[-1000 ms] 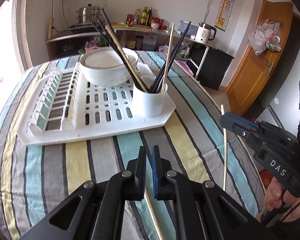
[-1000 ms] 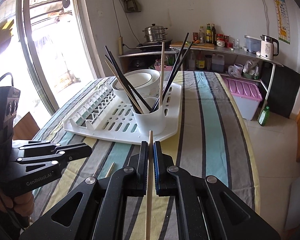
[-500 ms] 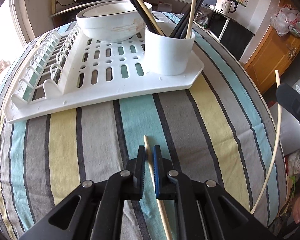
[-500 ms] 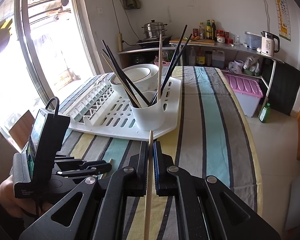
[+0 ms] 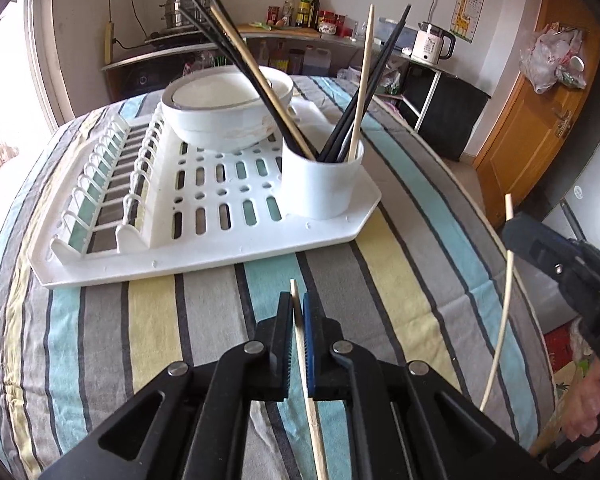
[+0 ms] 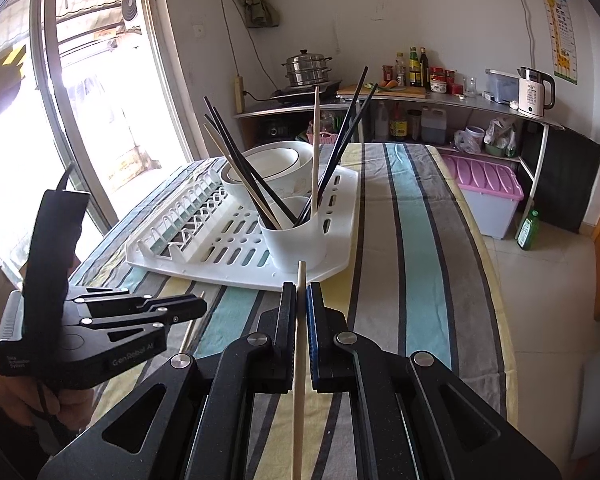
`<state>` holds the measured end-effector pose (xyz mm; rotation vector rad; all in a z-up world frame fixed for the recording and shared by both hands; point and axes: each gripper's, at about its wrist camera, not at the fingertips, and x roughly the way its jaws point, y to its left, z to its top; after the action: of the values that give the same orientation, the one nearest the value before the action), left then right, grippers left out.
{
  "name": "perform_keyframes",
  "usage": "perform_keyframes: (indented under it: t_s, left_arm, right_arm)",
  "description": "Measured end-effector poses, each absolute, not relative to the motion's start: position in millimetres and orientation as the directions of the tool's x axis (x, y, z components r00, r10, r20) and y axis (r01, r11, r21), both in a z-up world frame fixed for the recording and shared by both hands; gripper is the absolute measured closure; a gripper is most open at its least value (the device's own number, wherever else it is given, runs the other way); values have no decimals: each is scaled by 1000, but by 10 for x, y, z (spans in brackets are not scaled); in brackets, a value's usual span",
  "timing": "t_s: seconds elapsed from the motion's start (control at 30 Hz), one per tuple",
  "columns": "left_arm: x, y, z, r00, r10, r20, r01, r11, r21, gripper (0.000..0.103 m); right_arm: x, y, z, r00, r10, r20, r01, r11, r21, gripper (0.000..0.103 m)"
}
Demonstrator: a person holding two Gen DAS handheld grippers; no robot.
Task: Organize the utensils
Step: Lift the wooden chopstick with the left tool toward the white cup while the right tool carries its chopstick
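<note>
several chopsticks (image 5: pixel 260 80) already in white cup (image 5: pixel 320 184); left gripper (image 5: pixel 295 308) and right gripper (image 6: pixel 300 300) each pinch one wooden chopstick (image 5: pixel 306 384), both left to drop in.

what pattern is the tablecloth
The tablecloth has long stripes of grey, teal, pale yellow and white with thin dark lines; the left wrist view shows it best.
</note>
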<state>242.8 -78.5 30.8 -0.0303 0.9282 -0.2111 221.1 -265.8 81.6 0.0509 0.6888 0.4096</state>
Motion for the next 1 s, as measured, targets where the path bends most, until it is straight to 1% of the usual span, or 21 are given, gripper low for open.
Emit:
perform_keyframes:
  t_s: [0.23, 0.4, 0.57, 0.73, 1.0]
  left_arm:
    - [2166, -608, 828, 686, -240, -687, 197, 970, -142, 98]
    - [1940, -523, 1012, 724, -269, -635, 219, 963, -158, 99]
    - [1760, -474, 1056, 745, -276, -608, 231, 961, -152, 99]
    - [1654, -446, 1110, 749, -284, -599, 241, 958, -154, 99]
    - [1662, -475, 1225, 763, -288, -579, 257, 957, -137, 99]
  right_arm:
    - [2067, -2678, 956, 723, 385, -573, -353, 920, 172, 98]
    - [1962, -2688, 1021, 735, 382, -560, -355, 921, 163, 98]
    - [1861, -2708, 1064, 746, 378, -548, -353, 922, 155, 98]
    - [1791, -2712, 1120, 754, 376, -539, -354, 923, 148, 98]
    - [1766, -2712, 1269, 777, 376, -506, -353, 924, 145, 98]
